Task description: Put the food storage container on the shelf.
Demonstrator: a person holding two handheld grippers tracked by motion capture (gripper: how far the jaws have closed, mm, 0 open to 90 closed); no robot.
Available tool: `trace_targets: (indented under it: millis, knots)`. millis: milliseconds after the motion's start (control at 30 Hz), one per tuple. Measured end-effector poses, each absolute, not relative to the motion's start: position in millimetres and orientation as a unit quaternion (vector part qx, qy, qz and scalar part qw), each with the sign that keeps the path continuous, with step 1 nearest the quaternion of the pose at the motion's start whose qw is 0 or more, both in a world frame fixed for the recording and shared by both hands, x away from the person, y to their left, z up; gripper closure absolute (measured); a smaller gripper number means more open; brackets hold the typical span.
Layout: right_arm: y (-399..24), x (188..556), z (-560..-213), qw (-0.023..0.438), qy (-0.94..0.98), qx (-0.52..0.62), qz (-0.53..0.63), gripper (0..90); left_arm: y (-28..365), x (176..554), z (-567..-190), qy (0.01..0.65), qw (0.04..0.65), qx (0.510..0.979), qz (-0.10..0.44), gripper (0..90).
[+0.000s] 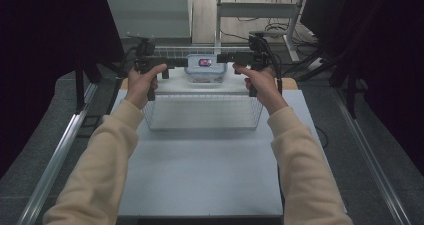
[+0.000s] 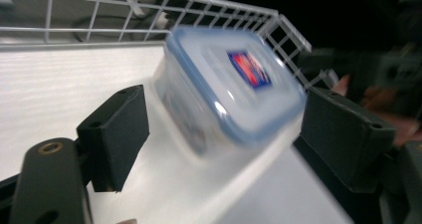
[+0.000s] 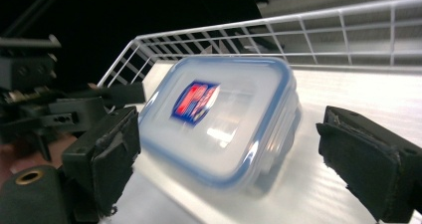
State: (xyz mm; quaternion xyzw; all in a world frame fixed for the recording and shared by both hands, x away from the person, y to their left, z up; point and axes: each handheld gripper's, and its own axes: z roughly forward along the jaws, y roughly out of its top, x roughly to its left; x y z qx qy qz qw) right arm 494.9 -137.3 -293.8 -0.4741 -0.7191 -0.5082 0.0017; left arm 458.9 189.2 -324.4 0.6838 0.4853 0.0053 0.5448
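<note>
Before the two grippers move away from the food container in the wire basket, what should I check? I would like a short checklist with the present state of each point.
1. Left gripper open, its pads off the container: ok, a gap shows on both sides.
2. Right gripper open and free of the container: ok, jaws stand wide on both sides.
3. Container inside the wire basket: ok, near the far wall.
4. Container resting flat on the basket floor: cannot tell, both gripper views are blurred and it looks tilted.
5. Lid seated all round: cannot tell, the blue rim looks even but the picture is blurred.
6. Container away from the basket wires: ok, white floor shows around it.
</note>
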Motion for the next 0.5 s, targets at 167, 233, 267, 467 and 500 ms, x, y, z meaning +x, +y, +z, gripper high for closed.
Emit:
trace_targets:
  millis: [167,233,267,467,500]
  knots:
    - [-150.4,467.5,-292.3,-0.026,-0.748,-0.425,-0.509,10.1,194.7,420.7,-325.6,0.458,0.558,0.692,0.01,18.3]
    - [-156.8,455.2,-293.5,-0.041,-0.758,-0.409,-0.507,10.7,196.8,404.2,-328.2,0.448,0.557,0.699,0.022,18.1]
    - [-160.3,448.9,-294.6,-0.047,-0.761,-0.402,-0.507,11.1,197.7,395.7,-329.7,0.444,0.554,0.703,0.031,18.0]
    - [-178.0,410.2,-308.7,-0.065,-0.792,-0.374,-0.478,14.4,202.2,352.7,-349.6,0.439,0.509,0.738,0.057,18.6]
    - [-180.3,403.7,-312.3,-0.068,-0.798,-0.369,-0.472,14.7,202.4,346.9,-355.4,0.437,0.499,0.747,0.057,18.6]
